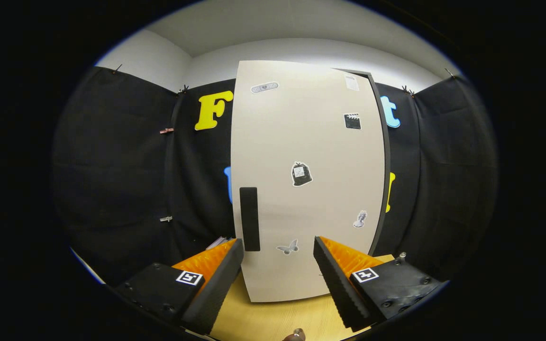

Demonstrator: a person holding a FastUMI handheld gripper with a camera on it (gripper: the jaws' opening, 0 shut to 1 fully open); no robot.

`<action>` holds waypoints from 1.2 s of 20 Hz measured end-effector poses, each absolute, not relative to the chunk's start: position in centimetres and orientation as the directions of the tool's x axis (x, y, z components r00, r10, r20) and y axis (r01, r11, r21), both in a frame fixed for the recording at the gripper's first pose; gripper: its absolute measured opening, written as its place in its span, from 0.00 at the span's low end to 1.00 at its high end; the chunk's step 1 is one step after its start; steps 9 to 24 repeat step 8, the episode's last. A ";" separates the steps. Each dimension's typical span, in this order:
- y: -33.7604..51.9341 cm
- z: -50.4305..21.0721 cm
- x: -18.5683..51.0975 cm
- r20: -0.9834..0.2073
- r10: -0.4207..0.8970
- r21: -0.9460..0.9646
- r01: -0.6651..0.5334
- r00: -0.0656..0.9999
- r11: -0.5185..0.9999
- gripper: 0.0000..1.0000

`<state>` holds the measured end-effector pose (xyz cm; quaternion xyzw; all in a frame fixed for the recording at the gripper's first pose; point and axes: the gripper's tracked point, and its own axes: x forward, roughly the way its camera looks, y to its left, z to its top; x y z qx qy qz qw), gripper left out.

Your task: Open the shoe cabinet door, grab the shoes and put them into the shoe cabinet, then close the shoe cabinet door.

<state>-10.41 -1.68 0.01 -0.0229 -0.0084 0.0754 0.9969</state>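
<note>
- Beige and flat, the cabinet door [308, 180] is standing upright just ahead of the gripper [277, 265], its face turned towards the camera and looking shut.
- Stickers are dotting the door: an oblong one near the top, a clapperboard [352, 121] towards its upper right, a dark bag shape [301, 174] near the middle, a butterfly [287, 247] low down, and a small pale figure off to the right of that.
- A dark vertical handle [249, 219] is sitting low on the door's left side, just above and beside the left finger's tip.
- The fingers [216, 279] are spreading wide apart and gripping nothing (the door's lower part is showing in the gap between them); whether either tip is touching the door, I cannot tell.
- A dark frame edge [386, 156] is running down the door's right side.
- A light wooden bench [273, 317] is lying under the fingers and reaching up to the door's bottom edge.
- Black cloth is hanging on both sides of the cabinet, with pale wall above it.
- A small metal knob [401, 258] is sticking up just beyond the right finger's body.
</note>
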 end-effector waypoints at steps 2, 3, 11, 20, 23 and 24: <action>-1.6 0.0 -9.9 0.013 0.156 -0.051 -0.155 0.988 0.986 0.98; -1.7 0.0 -9.8 0.014 0.154 -0.052 -0.153 0.988 0.987 0.98; -2.2 0.9 -9.7 0.062 0.139 -0.043 -0.136 0.988 0.990 0.98; -2.2 0.9 -9.7 0.062 0.139 -0.043 -0.136 0.988 0.990 0.98; -2.2 0.9 -9.7 0.062 0.139 -0.043 -0.136 0.988 0.990 0.98; -2.2 0.9 -9.7 0.062 0.139 -0.043 -0.136 0.988 0.990 0.98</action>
